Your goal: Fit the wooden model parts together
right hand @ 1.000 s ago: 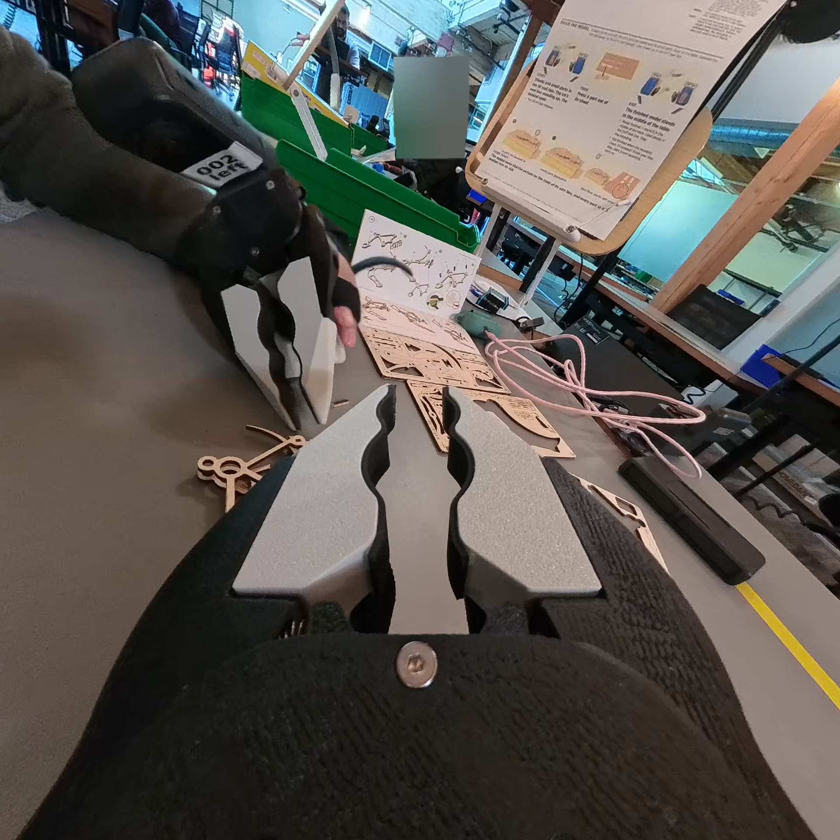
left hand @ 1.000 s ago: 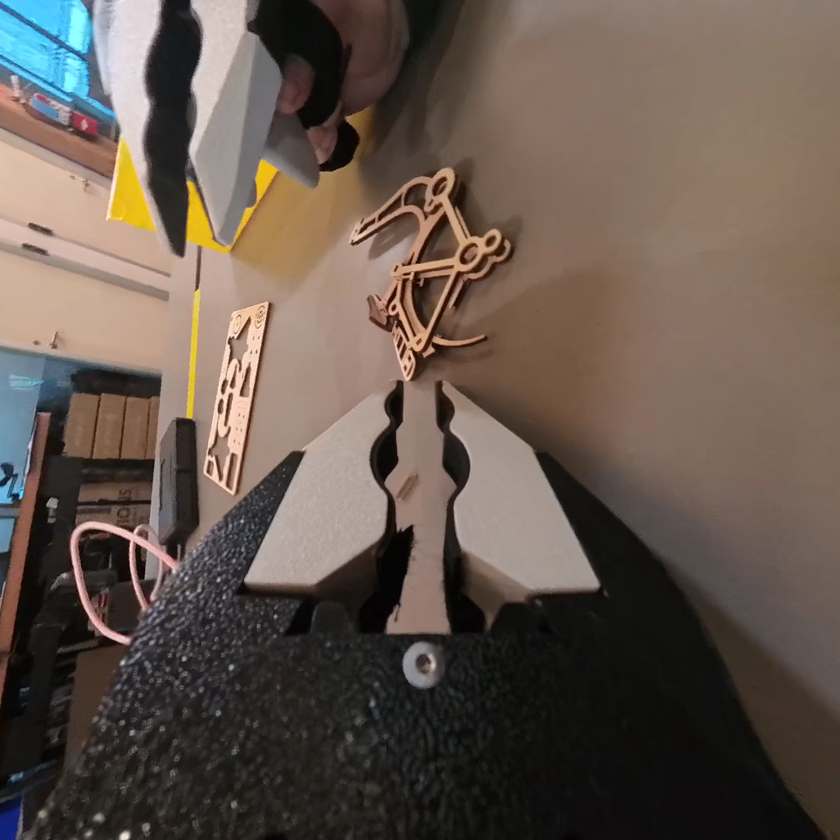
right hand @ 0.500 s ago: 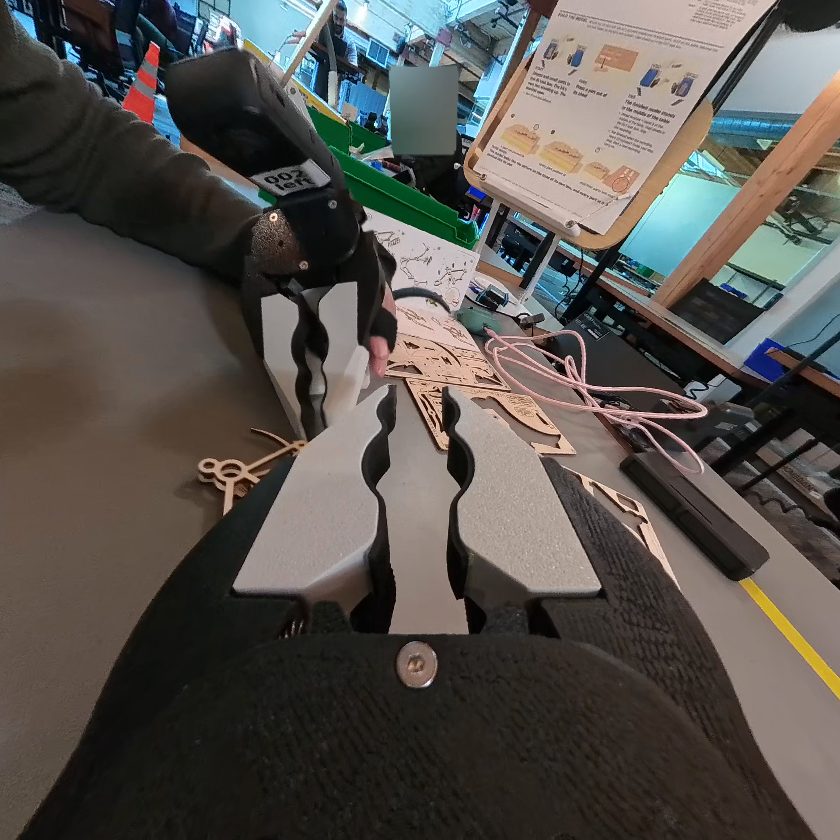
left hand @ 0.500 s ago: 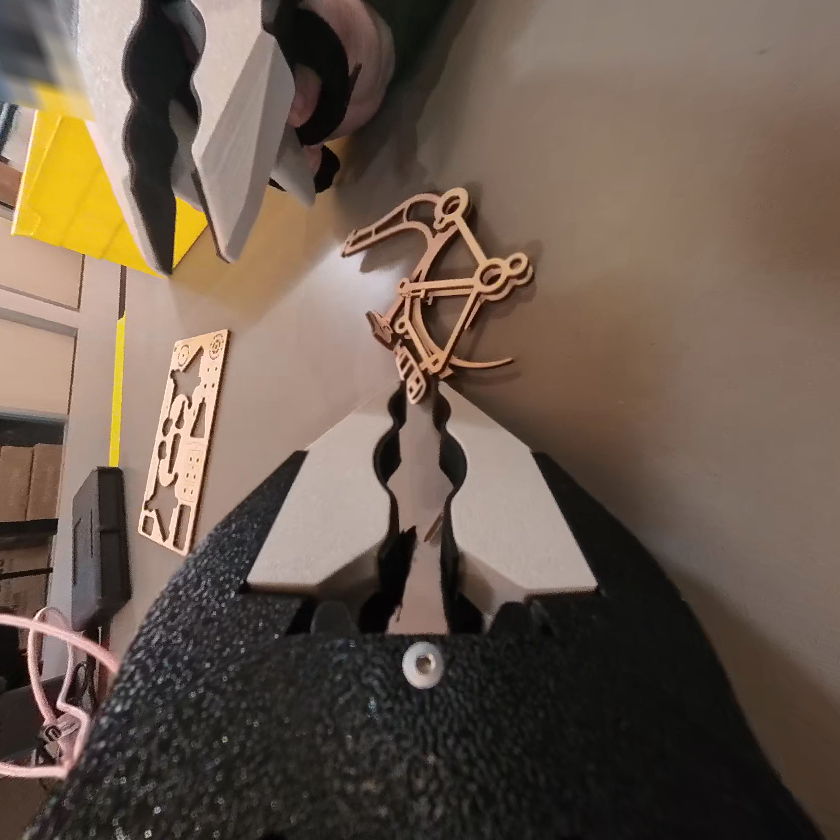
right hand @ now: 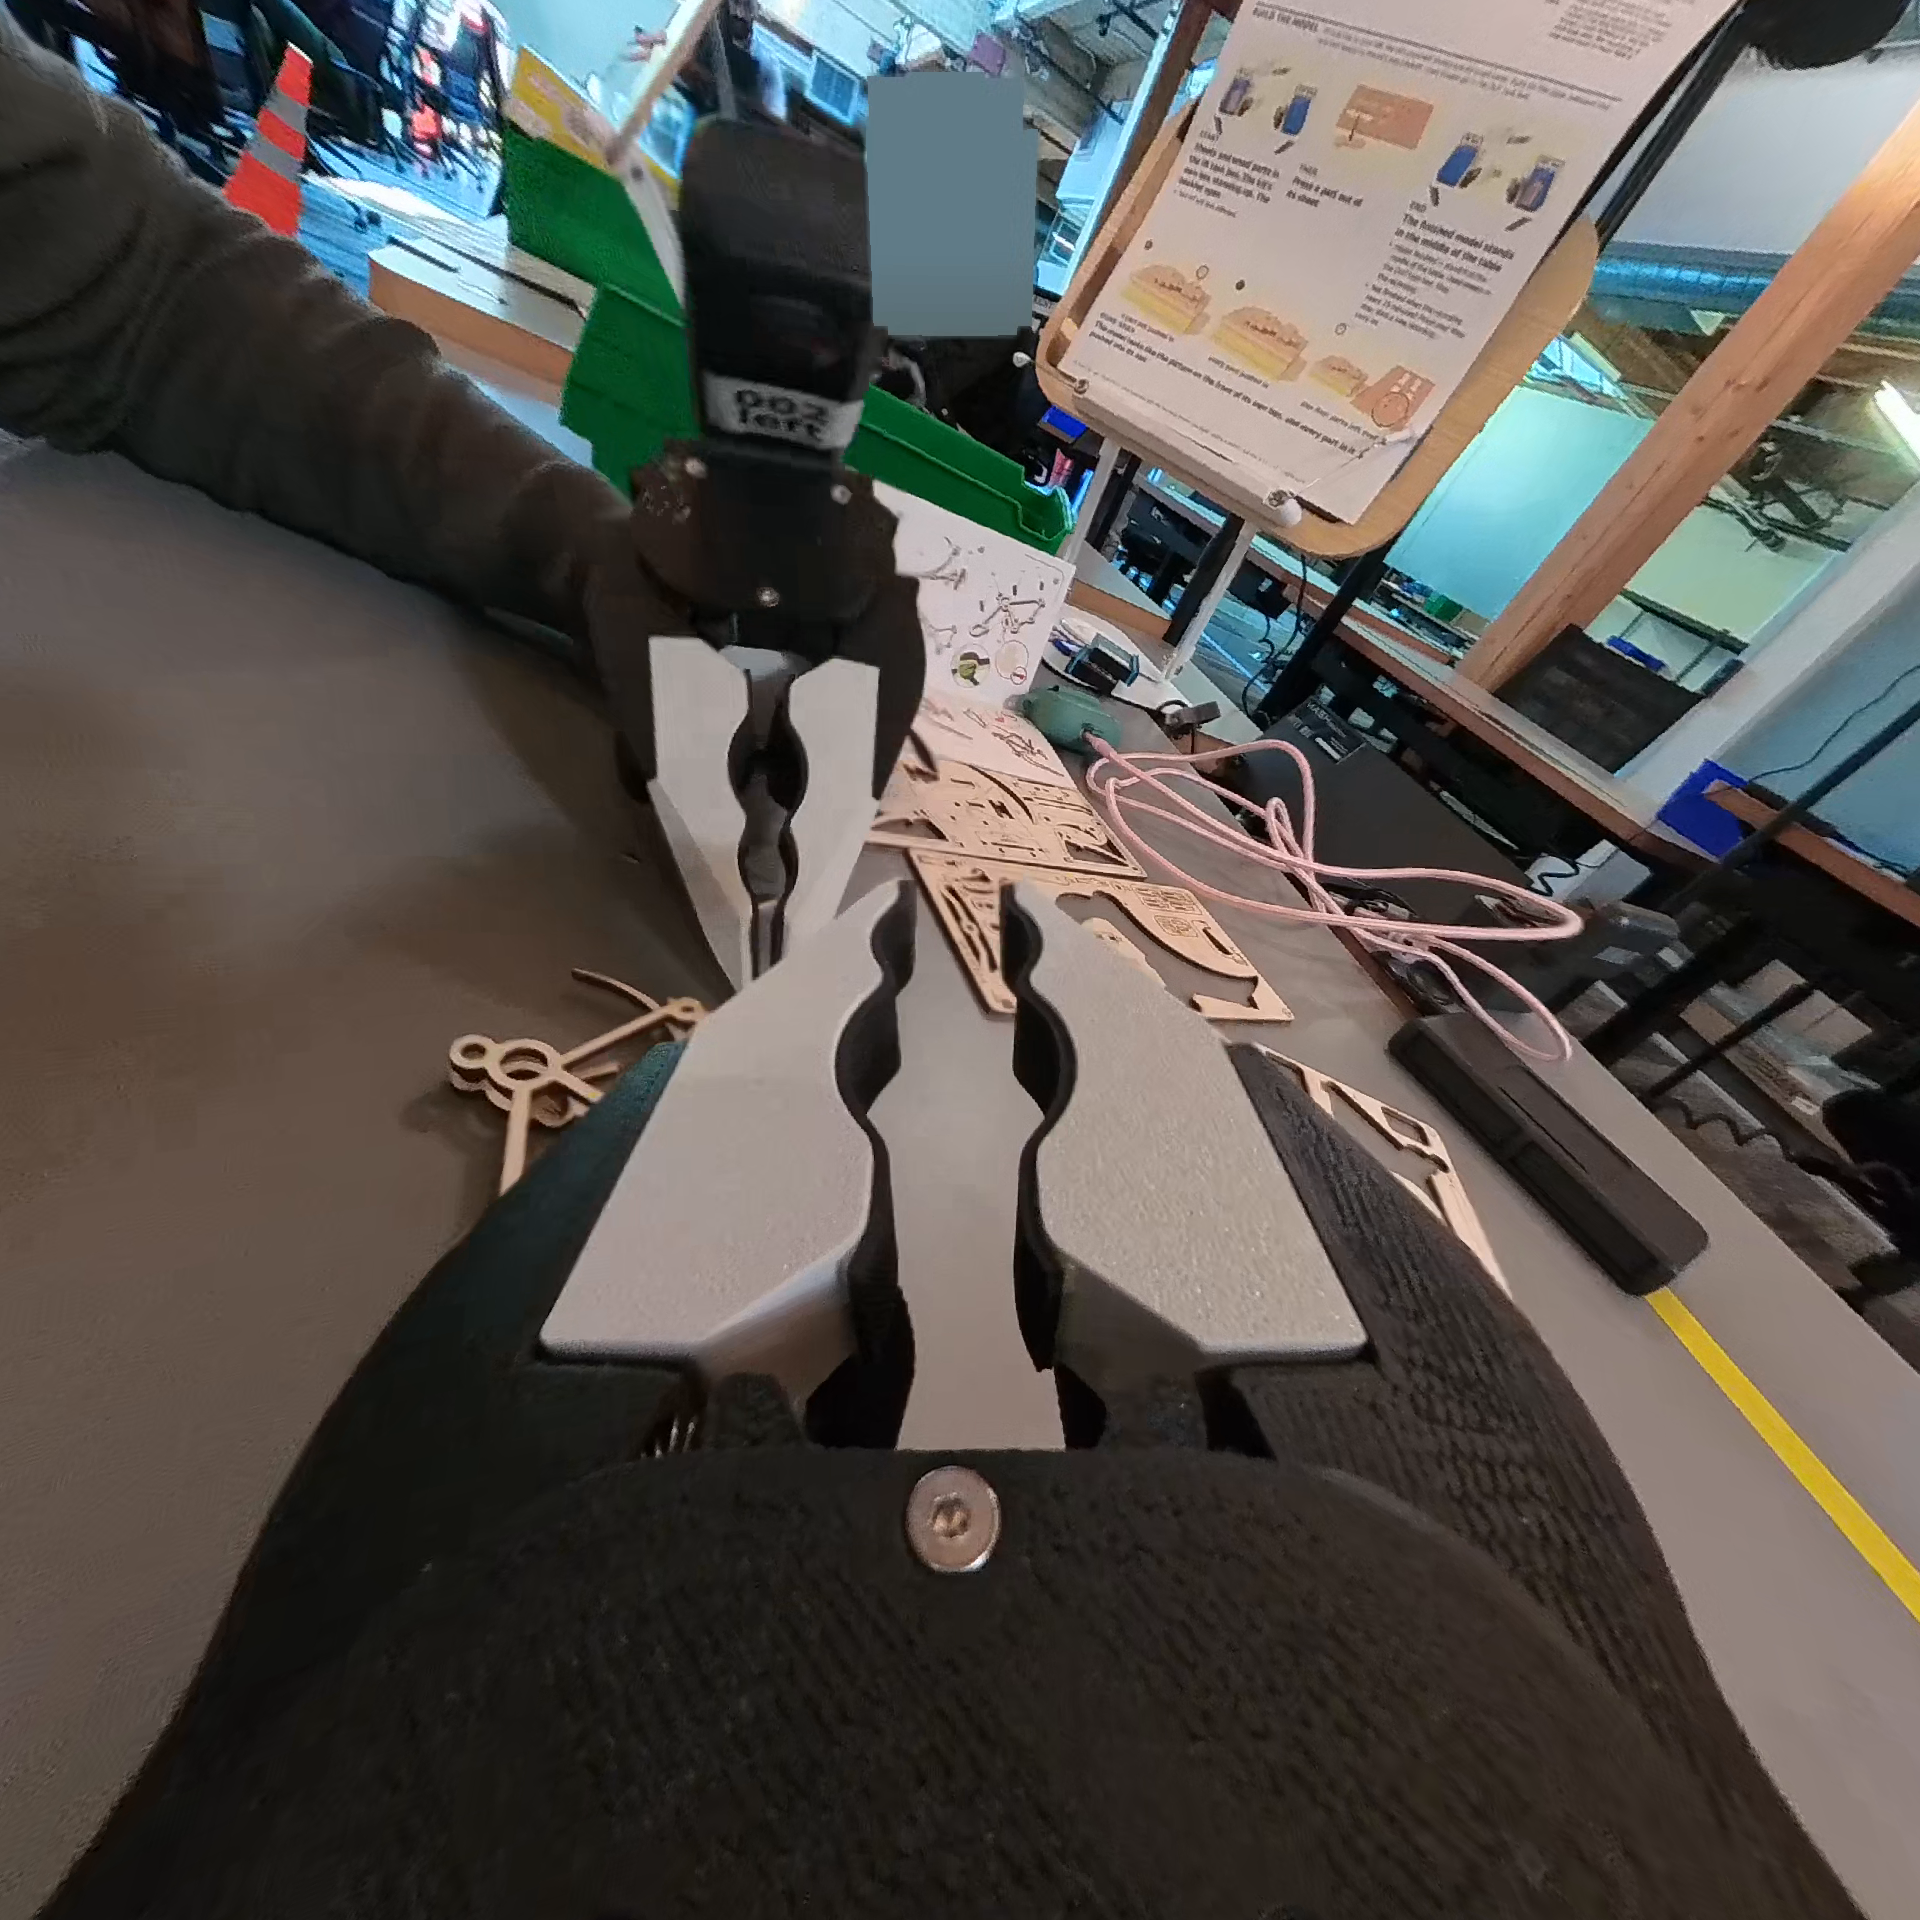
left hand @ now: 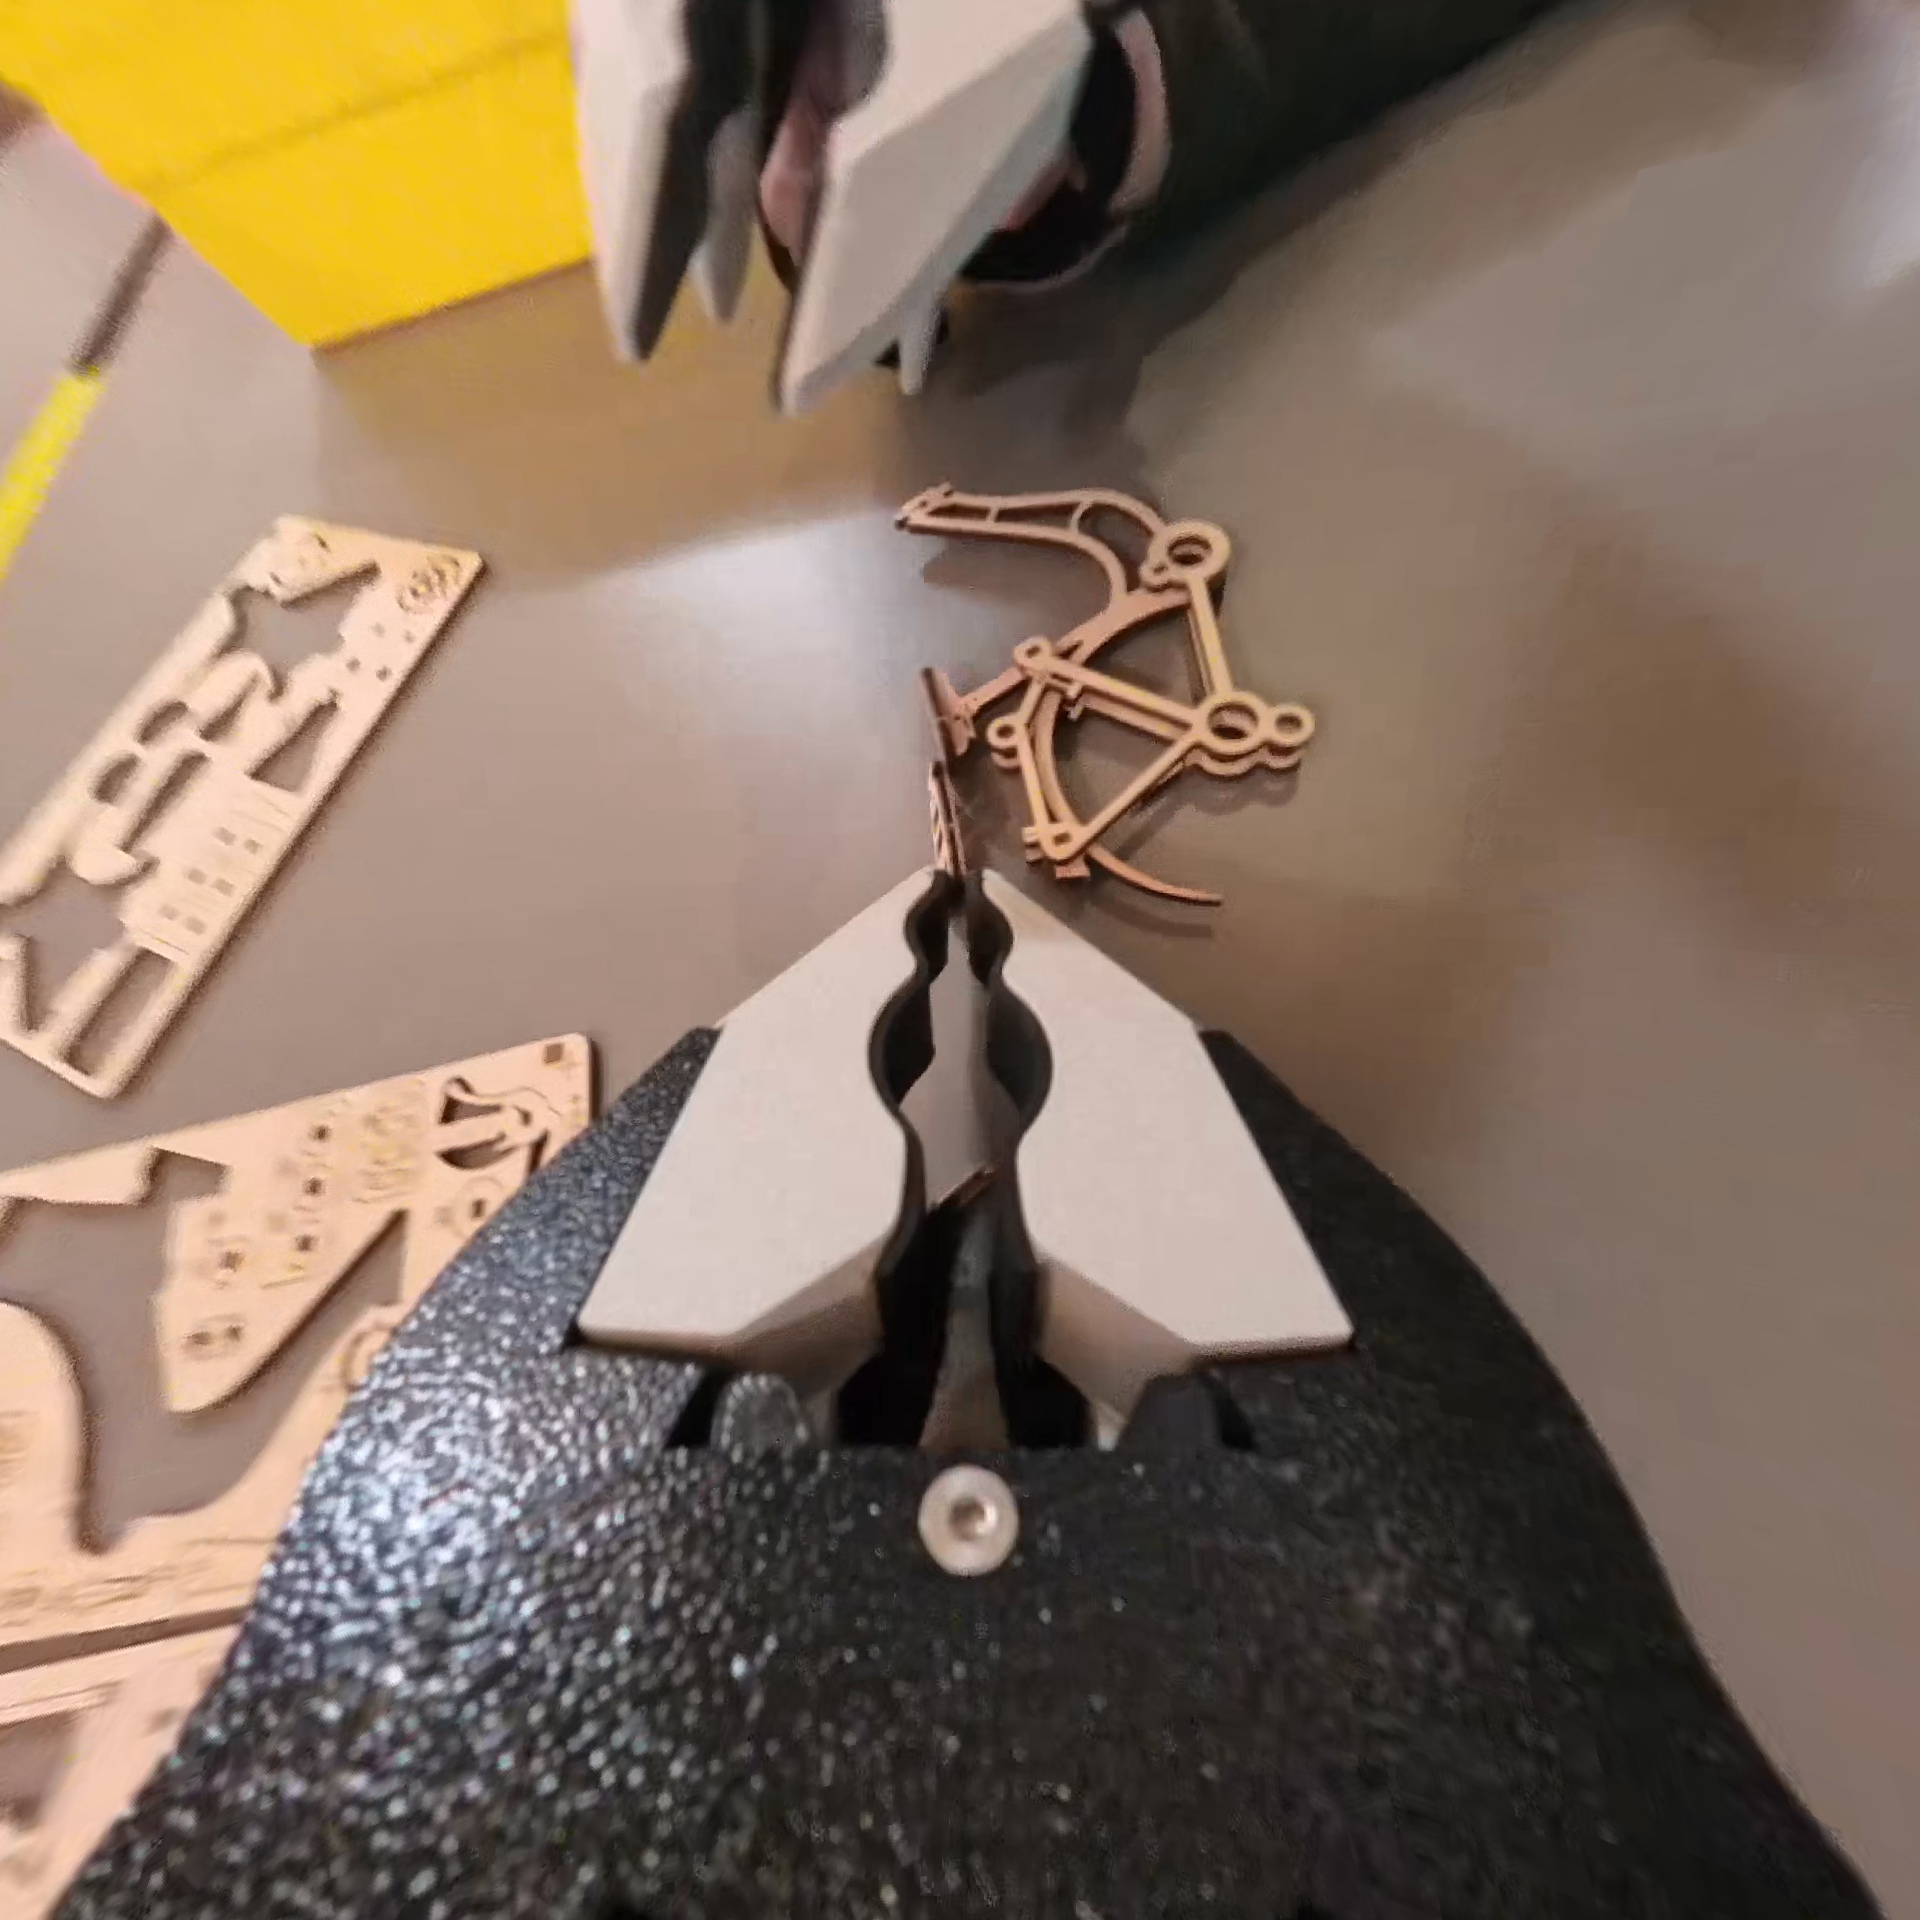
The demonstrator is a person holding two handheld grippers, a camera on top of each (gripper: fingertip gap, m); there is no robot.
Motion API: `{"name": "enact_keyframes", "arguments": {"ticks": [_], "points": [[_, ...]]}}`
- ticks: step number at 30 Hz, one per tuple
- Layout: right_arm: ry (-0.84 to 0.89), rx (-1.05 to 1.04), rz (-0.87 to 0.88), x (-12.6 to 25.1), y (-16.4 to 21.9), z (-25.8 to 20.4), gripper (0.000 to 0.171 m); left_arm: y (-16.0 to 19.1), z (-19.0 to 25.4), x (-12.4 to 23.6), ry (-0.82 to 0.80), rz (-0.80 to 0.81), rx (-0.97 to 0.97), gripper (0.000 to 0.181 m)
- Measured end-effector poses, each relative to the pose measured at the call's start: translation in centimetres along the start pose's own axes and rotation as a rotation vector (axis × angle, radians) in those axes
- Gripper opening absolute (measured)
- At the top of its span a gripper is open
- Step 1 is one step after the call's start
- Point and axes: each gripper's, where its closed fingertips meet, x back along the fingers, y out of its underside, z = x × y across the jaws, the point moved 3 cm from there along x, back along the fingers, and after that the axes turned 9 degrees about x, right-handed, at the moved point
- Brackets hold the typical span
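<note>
A flat wooden crossbow-like model (left hand: 1127, 707) lies on the grey table (left hand: 1558, 935); it also shows in the right wrist view (right hand: 540, 1070). My left gripper (left hand: 961, 883) is shut on a small thin wooden part (left hand: 945, 821), held edge-on at the model's near end. In the right wrist view the left gripper (right hand: 764, 961) points down at the table just behind the model. My right gripper (right hand: 956, 899) is open and empty, hovering over the model; it shows blurred in the left wrist view (left hand: 717, 364).
Punched-out wooden sheets (left hand: 208, 790) (left hand: 312, 1226) lie left of the model, also in the right wrist view (right hand: 1101, 914). A pink cord (right hand: 1299, 862), a black box (right hand: 1538, 1143), a yellow box (left hand: 312, 135) and an instruction board (right hand: 1351, 229) stand around. One gripper's finger ends stand about 8 cm off the other's.
The left gripper has turned upright, its jaws have narrowed and shut on the small wooden part. The right gripper has barely moved.
</note>
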Motion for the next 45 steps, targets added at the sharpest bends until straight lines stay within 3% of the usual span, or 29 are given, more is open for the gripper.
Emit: {"name": "enact_keyframes", "arguments": {"ticks": [8,12,14,16,20,25,41,45], "points": [[-0.008,0.014,-0.015,0.1,0.0,-0.4,0.013,-0.1,-1.2,0.6,0.07,0.032,0.401,0.0],[-0.002,0.021,-0.06,0.1,0.3,-0.4,0.014,0.1,-0.9,0.6,0.107,0.022,0.49,0.0],[0.032,0.132,-0.181,0.2,1.4,-0.1,0.014,0.1,-0.7,0.5,0.13,0.012,0.501,0.0],[-0.02,0.205,-0.176,0.3,1.1,-1.0,0.015,0.2,-0.5,0.4,0.136,0.001,0.498,0.0],[-0.299,0.073,-0.075,0.6,-1.2,-4.6,0.024,0.1,-0.1,0.1,0.154,-0.01,0.486,0.0],[-0.591,-0.037,-0.256,0.5,0.5,-8.7,0.035,0.1,-0.1,0.1,0.167,-0.008,0.503,0.0],[-0.673,0.004,-0.467,1.9,2.2,-8.5,0.019,0.0,0.2,0.0,0.212,-0.014,0.501,0.0],[-0.696,-0.017,-0.467,1.8,2.5,-8.7,0.006,0.0,0.3,0.0,0.209,-0.016,0.49,0.0]]}}
